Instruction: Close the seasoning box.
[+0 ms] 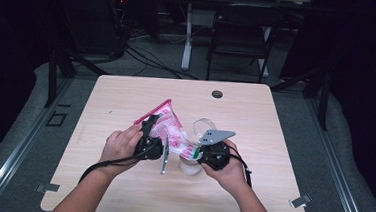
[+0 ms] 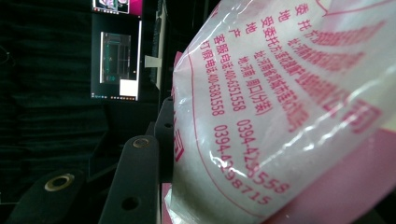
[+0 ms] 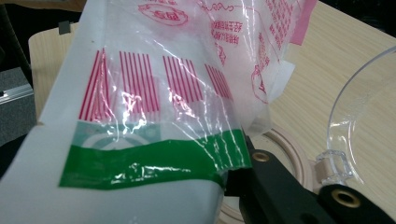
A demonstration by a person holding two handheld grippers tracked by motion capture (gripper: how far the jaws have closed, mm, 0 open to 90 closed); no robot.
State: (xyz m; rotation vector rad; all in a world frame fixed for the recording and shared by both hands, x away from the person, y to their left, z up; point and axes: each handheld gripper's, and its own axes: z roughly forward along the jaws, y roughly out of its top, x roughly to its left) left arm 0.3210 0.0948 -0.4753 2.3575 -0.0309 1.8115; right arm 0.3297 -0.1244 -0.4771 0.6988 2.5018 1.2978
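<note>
- The step in hand looks like pouring: a pink-and-white printed plastic bag (image 1: 167,129) of white powder or grain is held up over the middle of the counter (image 1: 126,96), tilted, with its lower end above a clear jar (image 1: 190,164).
- The left gripper (image 1: 150,133) holds the bag's upper part; in the left gripper view the bag (image 2: 280,107) bulges between the black jaws, which stand partly closed around it.
- The right gripper (image 1: 200,154) is clenched on the bag's lower, green-banded end (image 3: 154,163), the film pinched flat in its jaws.
- The jar sits just toward the near edge from the middle, under the right gripper; its clear hinged lid (image 3: 359,116) stands open behind the wooden-looking rim (image 3: 285,149).
- Whether the bag's mouth is already open I cannot tell.
- The next move, I judge, calls for steering the pinched end over the jar's mouth and lifting the left end higher, slowly, so the contents run in rather than onto the counter.
</note>
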